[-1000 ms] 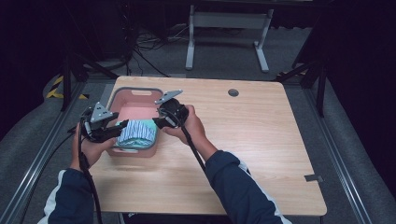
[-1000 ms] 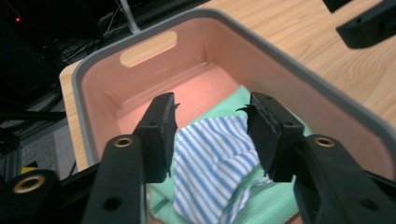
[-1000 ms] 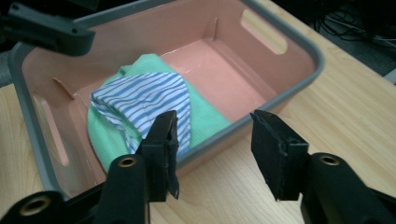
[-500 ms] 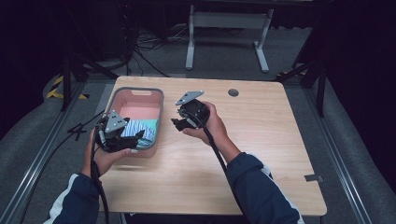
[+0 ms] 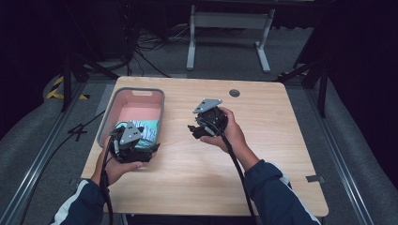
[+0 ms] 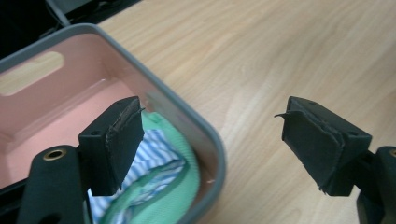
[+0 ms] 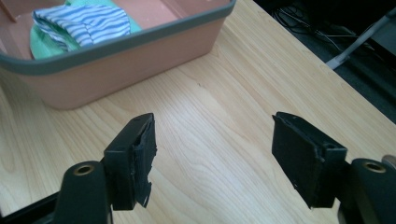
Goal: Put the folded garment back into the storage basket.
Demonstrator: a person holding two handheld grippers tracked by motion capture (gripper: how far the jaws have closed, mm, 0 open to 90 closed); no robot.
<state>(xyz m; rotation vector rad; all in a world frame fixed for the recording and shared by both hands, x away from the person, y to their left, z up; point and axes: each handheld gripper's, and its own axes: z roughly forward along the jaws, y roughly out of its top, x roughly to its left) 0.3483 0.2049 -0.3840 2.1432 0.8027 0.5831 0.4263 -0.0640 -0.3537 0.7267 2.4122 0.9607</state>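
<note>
The wooden table (image 5: pixel 263 140) carries the pink bin (image 5: pixel 112 110), where the folded striped cloth (image 7: pixel 84 21) lies at the near end. Left gripper (image 6: pixel 212 140) and right gripper (image 7: pixel 212 149), jaws just spreading with nothing between, should back away level, clear of the rim.

One wooden table (image 5: pixel 281 154) carries one pink bin with a grey rim (image 5: pixel 107 123), near its left edge toward the far left corner. Inside the bin lies one folded cloth, green with blue-and-white stripes (image 5: pixel 149 129). Two hand-held grippers are over the table: one left gripper (image 5: pixel 151 149), one right gripper (image 5: pixel 193 131).
</note>
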